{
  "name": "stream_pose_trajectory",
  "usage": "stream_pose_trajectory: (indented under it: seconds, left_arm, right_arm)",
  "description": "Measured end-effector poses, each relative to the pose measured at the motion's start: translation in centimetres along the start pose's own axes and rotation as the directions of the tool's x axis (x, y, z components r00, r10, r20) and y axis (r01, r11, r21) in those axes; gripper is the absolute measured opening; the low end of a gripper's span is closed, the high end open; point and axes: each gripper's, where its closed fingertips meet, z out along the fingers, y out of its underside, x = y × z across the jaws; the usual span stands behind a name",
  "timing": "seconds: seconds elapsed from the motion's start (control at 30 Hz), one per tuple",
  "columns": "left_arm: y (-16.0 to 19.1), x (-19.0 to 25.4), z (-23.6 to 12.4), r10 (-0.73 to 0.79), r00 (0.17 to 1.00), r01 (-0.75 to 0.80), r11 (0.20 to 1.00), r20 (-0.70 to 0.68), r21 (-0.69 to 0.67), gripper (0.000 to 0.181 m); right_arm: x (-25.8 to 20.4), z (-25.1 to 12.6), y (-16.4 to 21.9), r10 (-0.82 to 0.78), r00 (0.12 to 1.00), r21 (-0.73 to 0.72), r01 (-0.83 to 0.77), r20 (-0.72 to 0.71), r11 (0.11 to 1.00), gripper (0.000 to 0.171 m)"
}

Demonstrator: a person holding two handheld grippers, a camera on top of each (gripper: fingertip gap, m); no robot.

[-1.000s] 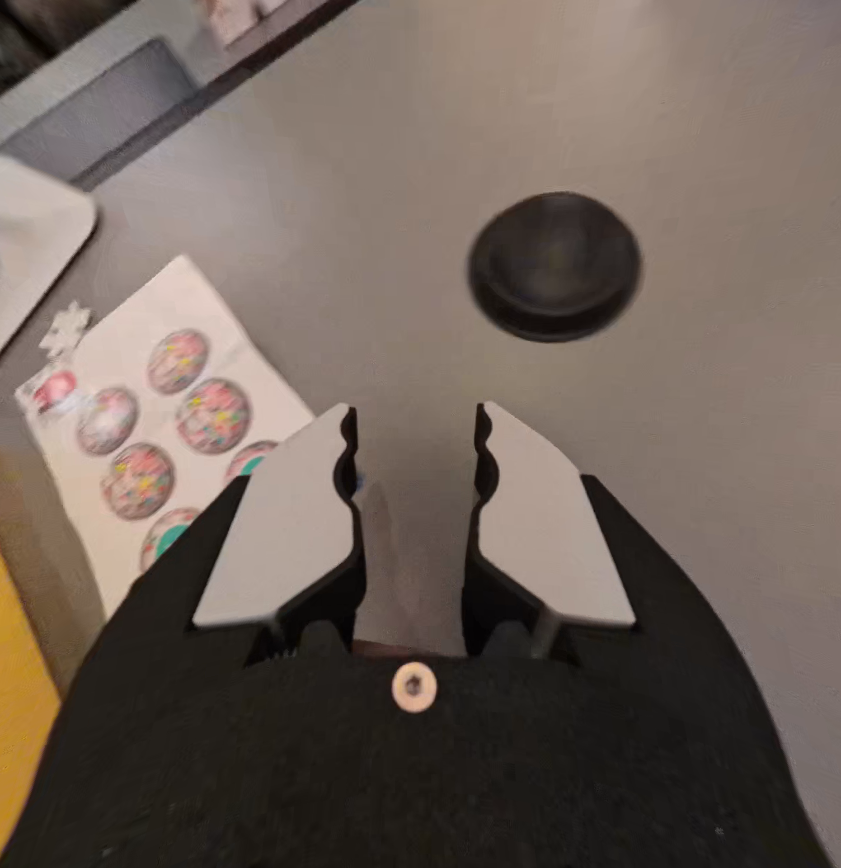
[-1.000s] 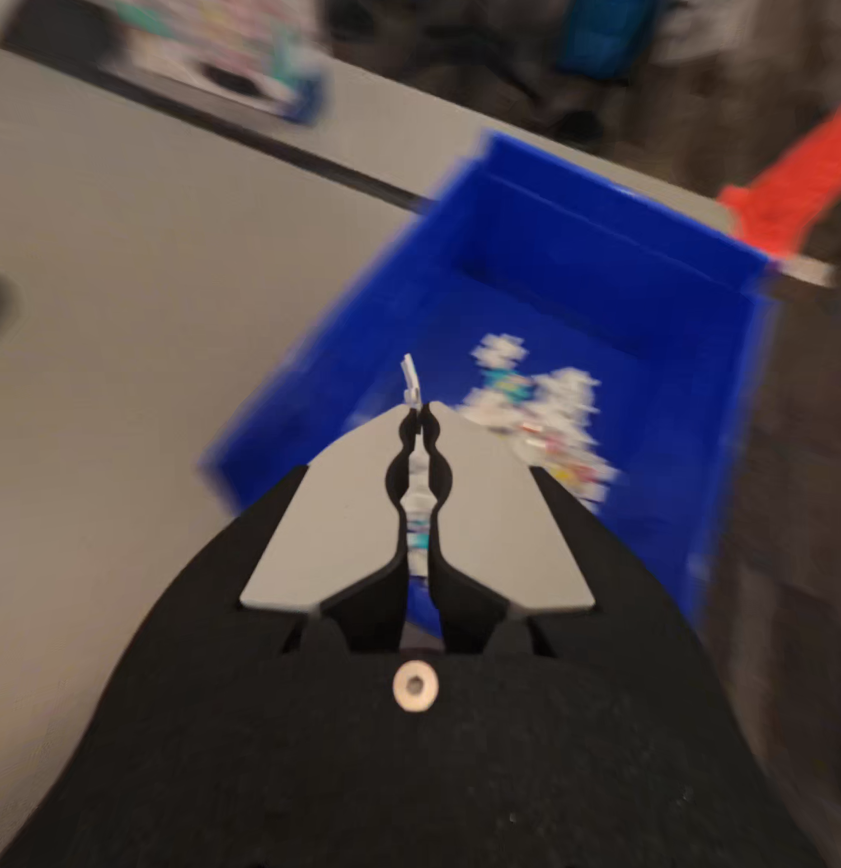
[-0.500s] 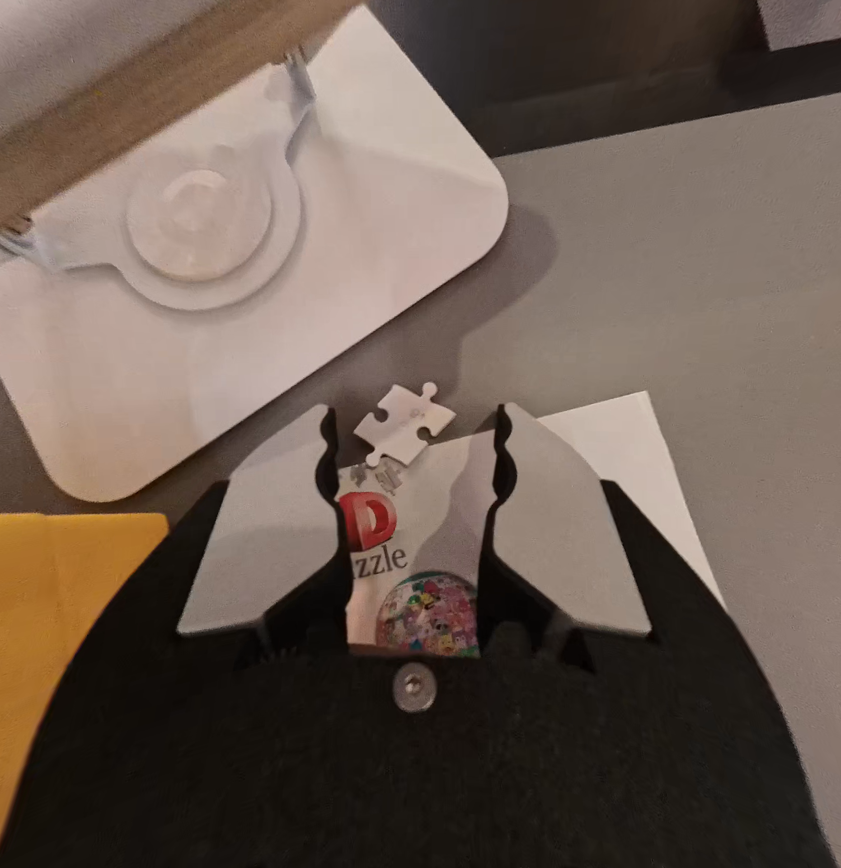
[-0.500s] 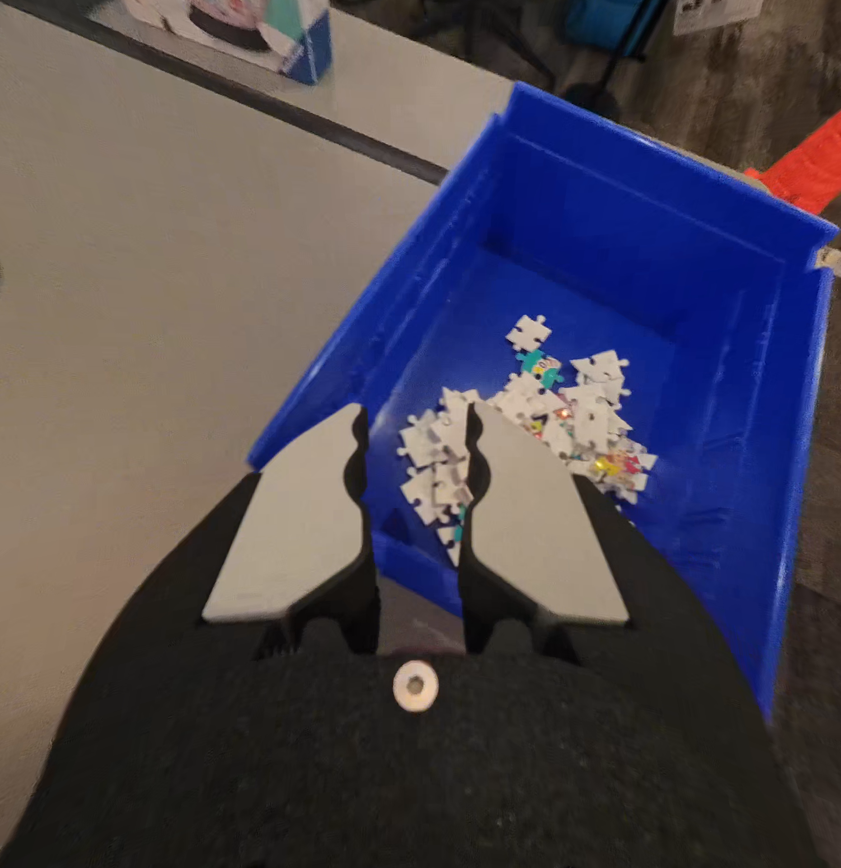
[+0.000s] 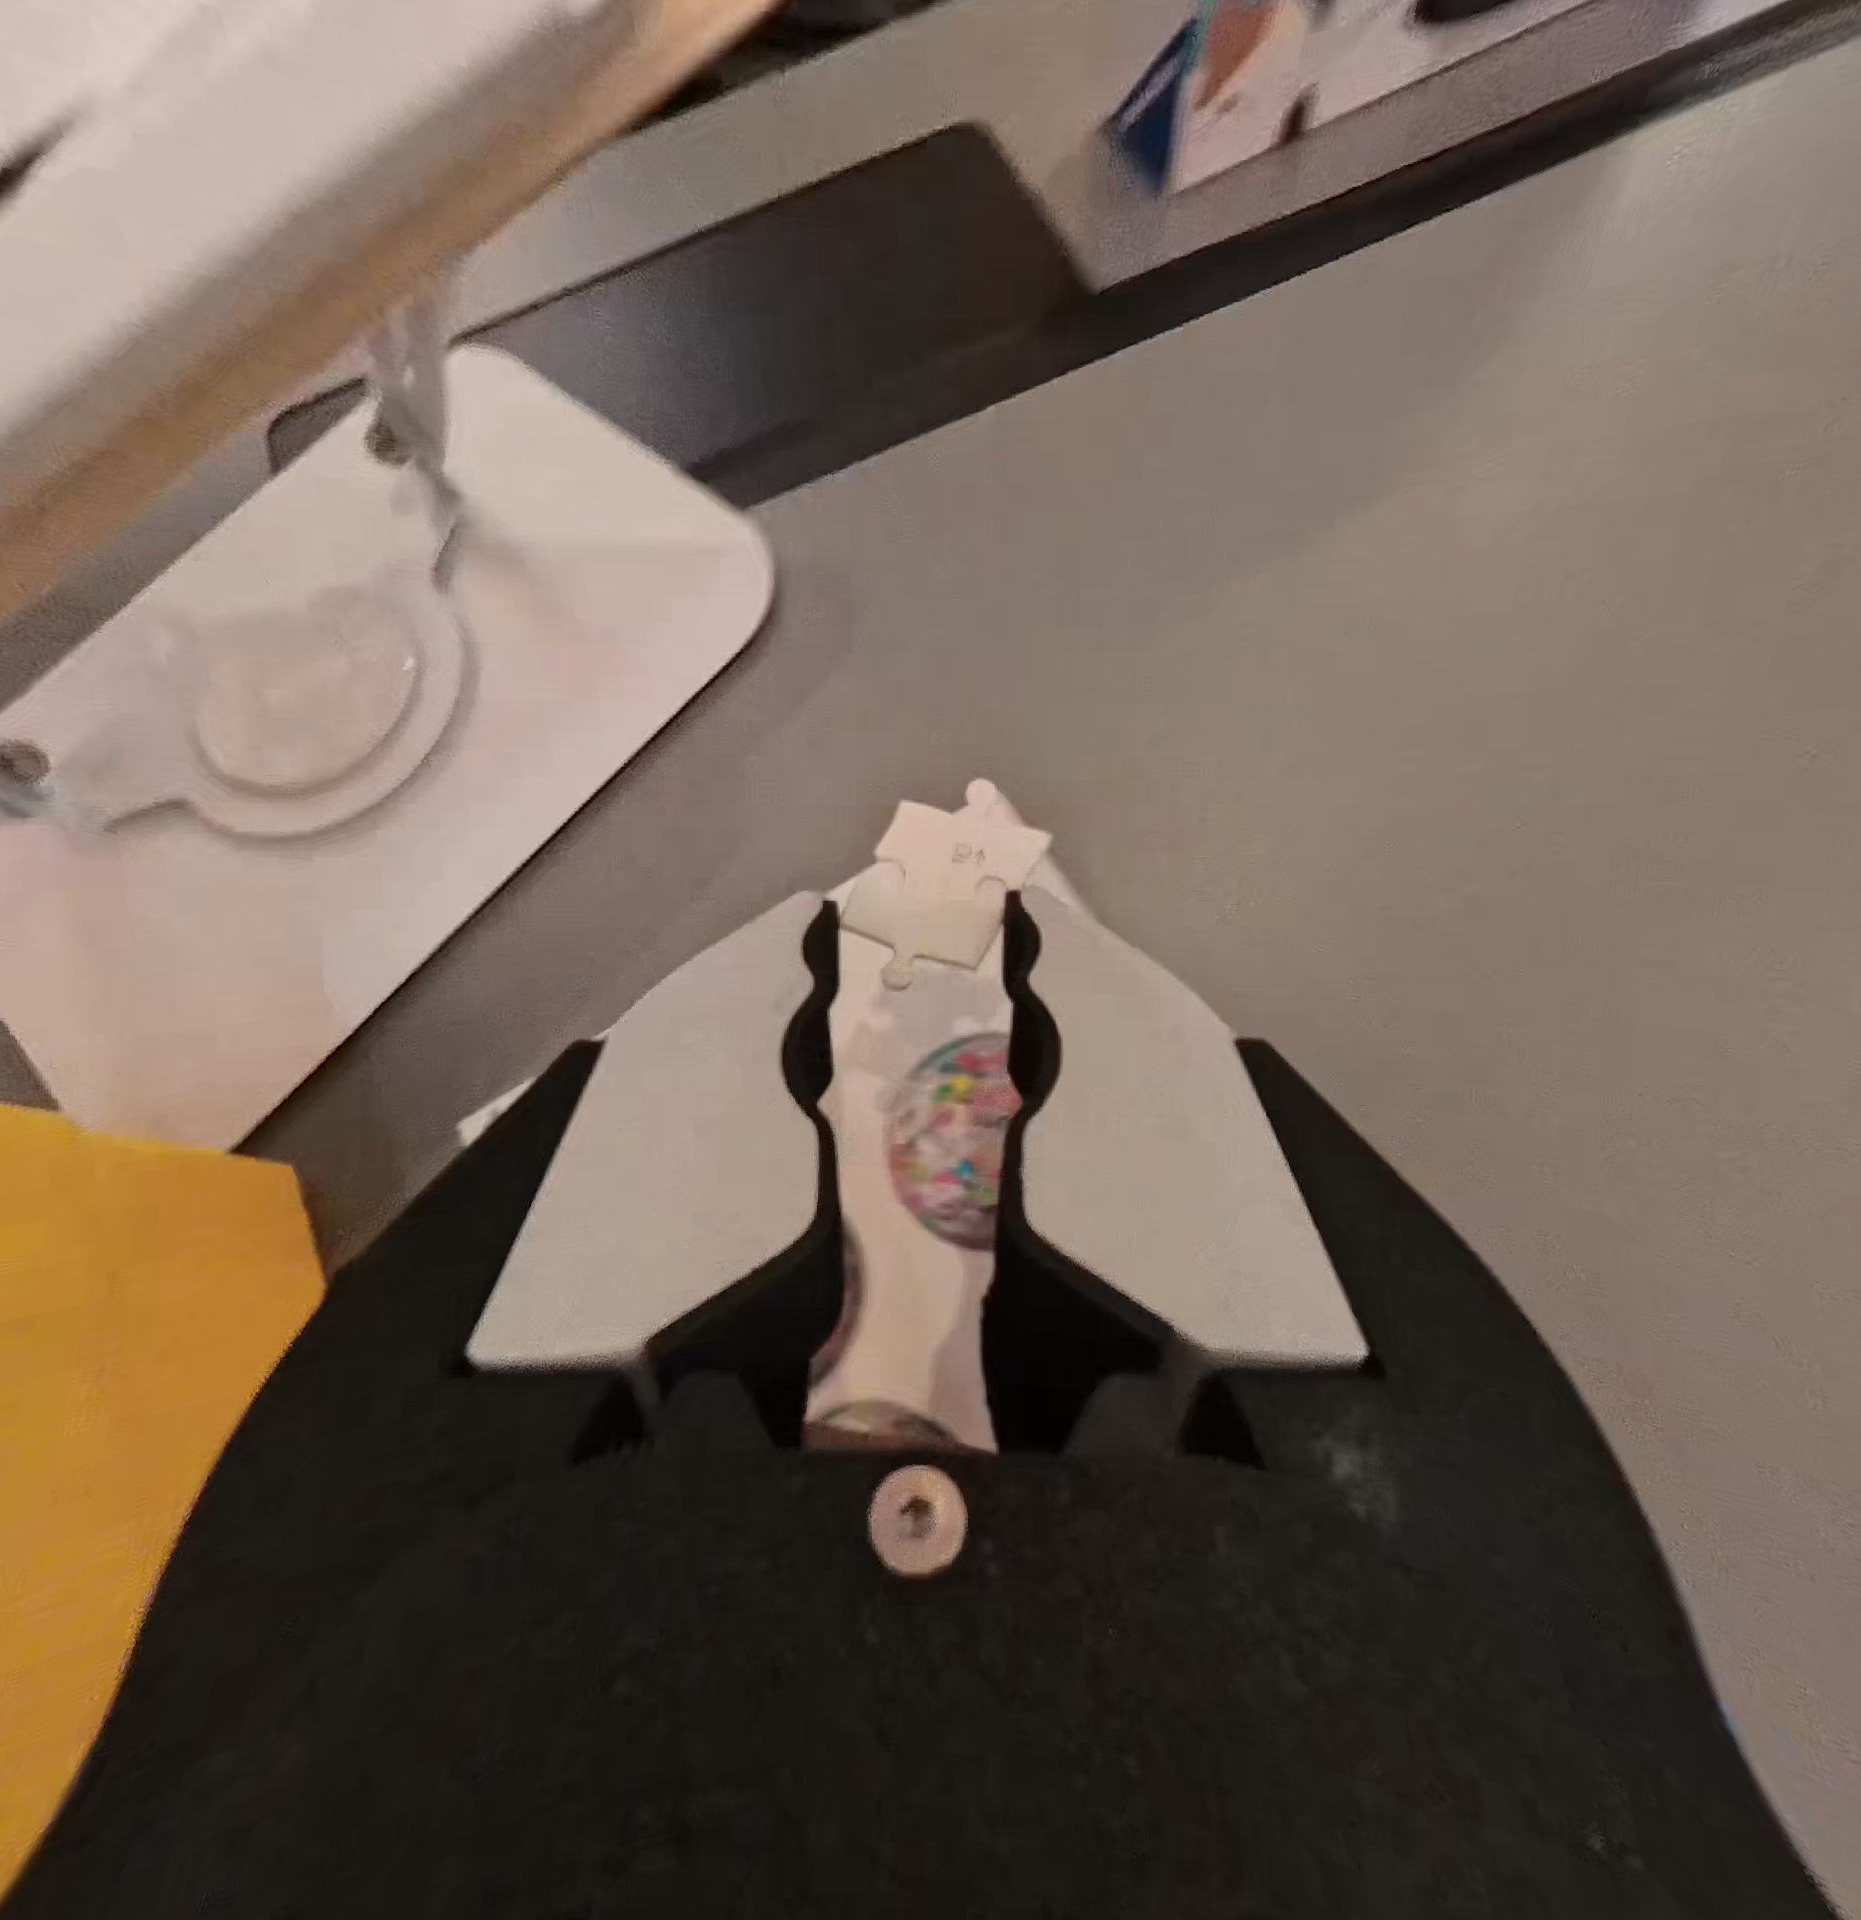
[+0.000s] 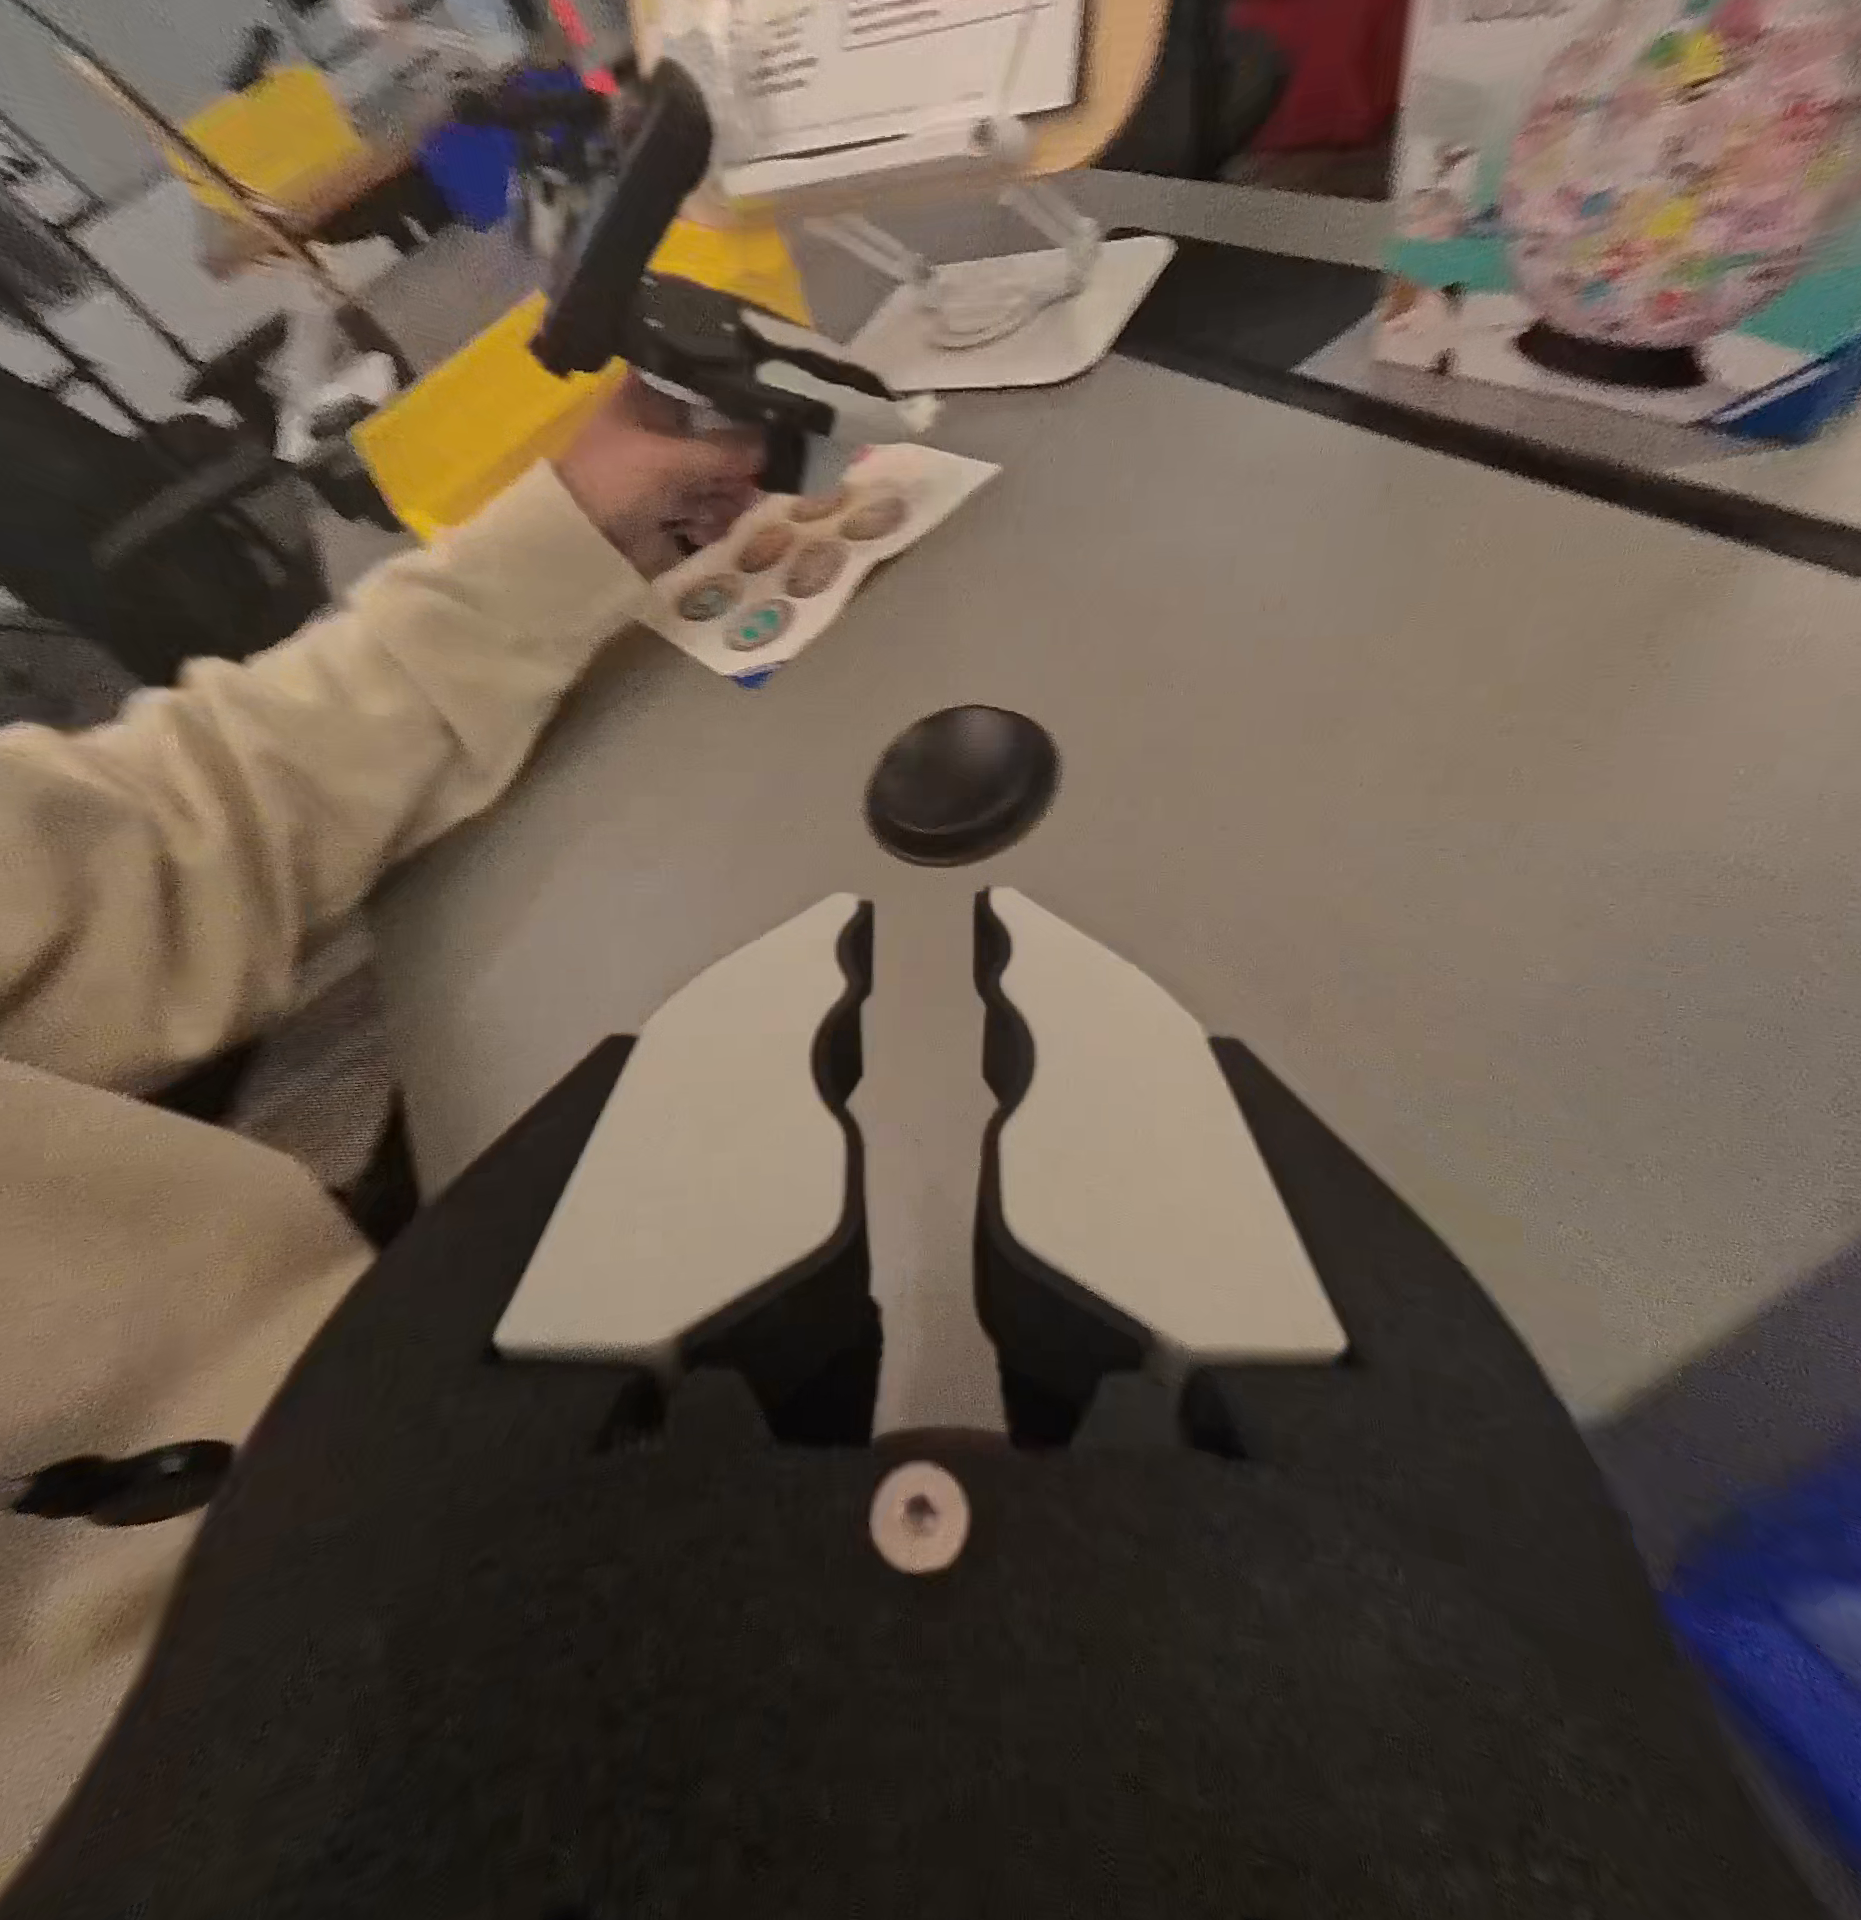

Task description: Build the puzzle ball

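Our left gripper pinches a white puzzle piece at its tips.

We hold it just above the picture sheet on the grey tabletop, near a white stand base. Our right gripper is a little open and holds nothing. It points at the black round base.

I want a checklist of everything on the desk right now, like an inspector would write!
Surface: grey table, no spills.
Job's things: white puzzle piece between the left gripper fingertips; black round stand ahead of the right gripper; picture sheet; puzzle box.
Clutter: white holder base; yellow block.
Grippers: left closing on piece, grip unclear; right open, empty.
Cables: nothing seen.
Surroundings: cream sleeve; blurry background.
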Motion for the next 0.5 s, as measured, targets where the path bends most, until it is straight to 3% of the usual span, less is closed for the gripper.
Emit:
stream_pose_trajectory:
  seconds: [0.17, 0.27, 0.37, 0.4, 0.47, 0.5]
  left_arm:
    - [-4.7, 14.5, -8.3, 0.291, 0.942, -0.243, 0.936, -0.169, 0.253, 0.029]
    - [-4.8, 22.1, -12.2, 0.41, 0.882, -0.33, 0.889, -0.231, 0.318, 0.029]
    - [-4.6, 26.8, -15.0, 0.466, 0.839, -0.349, 0.856, -0.28, 0.381, 0.029]
    - [-4.4, 27.9, -15.5, 0.471, 0.831, -0.347, 0.854, -0.297, 0.387, 0.029]
    - [-3.8, 29.8, -16.3, 0.497, 0.809, -0.363, 0.843, -0.313, 0.398, 0.029]
    - [-3.6, 30.4, -16.5, 0.502, 0.811, -0.372, 0.839, -0.301, 0.397, 0.022]
  right_arm:
    - [-4.4, 6.1, -0.9, 0.239, 0.911, -0.029, -0.243, 0.335, 0.97, 0.033]
    - [-6.2, 8.6, -0.9, 0.353, 0.818, -0.091, -0.351, 0.454, 0.932, 0.037]
    - [-7.7, 9.8, -0.5, 0.443, 0.728, -0.145, -0.436, 0.524, 0.888, 0.037]
    - [-7.9, 10.0, -0.3, 0.459, 0.716, -0.149, -0.454, 0.526, 0.879, 0.034]
    - [-8.4, 9.9, 0.5, 0.462, 0.707, -0.167, -0.448, 0.536, 0.879, 0.007]
    - [-8.7, 9.6, 0.8, 0.459, 0.705, -0.17, -0.443, 0.541, 0.88, 0.002]
